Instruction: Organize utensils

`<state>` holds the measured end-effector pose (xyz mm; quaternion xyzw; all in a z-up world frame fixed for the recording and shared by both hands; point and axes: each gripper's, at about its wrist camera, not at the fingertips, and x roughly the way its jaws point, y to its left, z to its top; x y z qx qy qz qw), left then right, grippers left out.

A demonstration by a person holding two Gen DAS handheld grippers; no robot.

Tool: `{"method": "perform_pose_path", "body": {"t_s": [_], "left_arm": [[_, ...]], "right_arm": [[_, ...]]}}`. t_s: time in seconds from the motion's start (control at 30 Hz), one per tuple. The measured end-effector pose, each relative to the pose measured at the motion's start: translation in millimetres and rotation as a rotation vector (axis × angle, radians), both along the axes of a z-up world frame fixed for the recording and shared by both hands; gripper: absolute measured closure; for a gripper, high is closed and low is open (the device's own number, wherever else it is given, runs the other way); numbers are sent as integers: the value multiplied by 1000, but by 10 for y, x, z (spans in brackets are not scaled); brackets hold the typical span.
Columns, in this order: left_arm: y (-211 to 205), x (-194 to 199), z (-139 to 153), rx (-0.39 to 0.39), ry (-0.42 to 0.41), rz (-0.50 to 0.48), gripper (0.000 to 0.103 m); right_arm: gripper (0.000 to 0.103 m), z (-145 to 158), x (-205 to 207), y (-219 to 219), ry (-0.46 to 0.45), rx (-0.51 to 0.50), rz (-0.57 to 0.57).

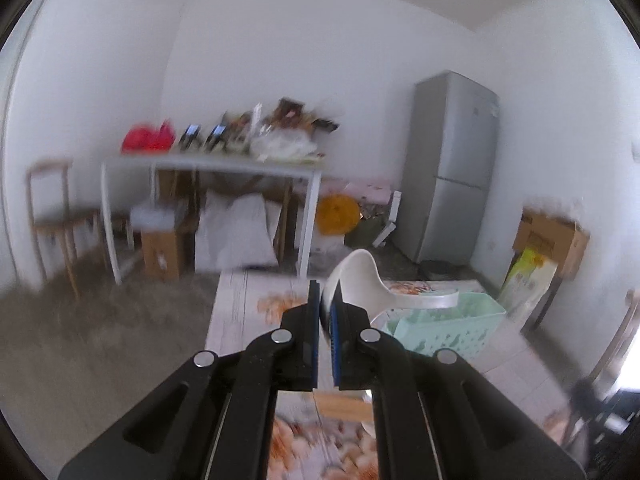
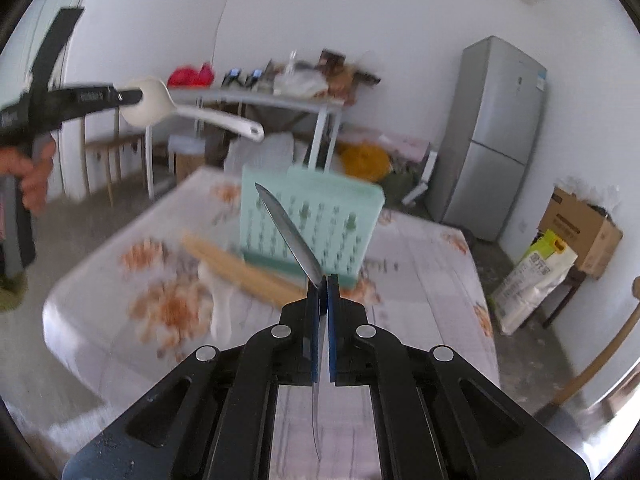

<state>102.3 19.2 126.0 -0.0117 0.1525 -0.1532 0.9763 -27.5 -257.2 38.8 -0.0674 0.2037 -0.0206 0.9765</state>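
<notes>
My left gripper (image 1: 327, 294) is shut on the bowl of a white ladle (image 1: 362, 280), held in the air, handle pointing right toward the mint-green perforated basket (image 1: 440, 328). In the right wrist view the left gripper (image 2: 134, 96) holds the ladle (image 2: 192, 114) high at the left. My right gripper (image 2: 324, 280) is shut on a metal knife (image 2: 288, 232), blade pointing up and left in front of the basket (image 2: 316, 216). Wooden chopsticks (image 2: 236, 268) and a white spoon (image 2: 218, 304) lie on the floral tablecloth (image 2: 420, 280).
A grey fridge (image 2: 500, 140) stands at the back right. A cluttered white table (image 2: 260, 100) is against the far wall, with a wooden chair (image 1: 56, 216) to its left. Cardboard boxes (image 2: 580, 228) and a bag (image 2: 532, 280) sit on the floor at the right.
</notes>
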Motion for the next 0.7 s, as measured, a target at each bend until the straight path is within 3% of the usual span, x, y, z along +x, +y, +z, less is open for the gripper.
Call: {"method": "perform_pose_path", "body": {"t_s": [0.13,0.37,0.57,0.7], "left_arm": [[-393,186,86,209,-65,-39,99],[-1027,633,-90,547,-52,-101,99],[-1383,763,-261,729,-49,-151,99],[-1542,897,-339,731,32,-194,97]], "right_arm": [[101,81,68,-110,-36,66,12],[101,120,129,-220,-52,124,25],[101,85,152,-287,-54,151,31],[101,88,191,-390,-60,204,40]]}}
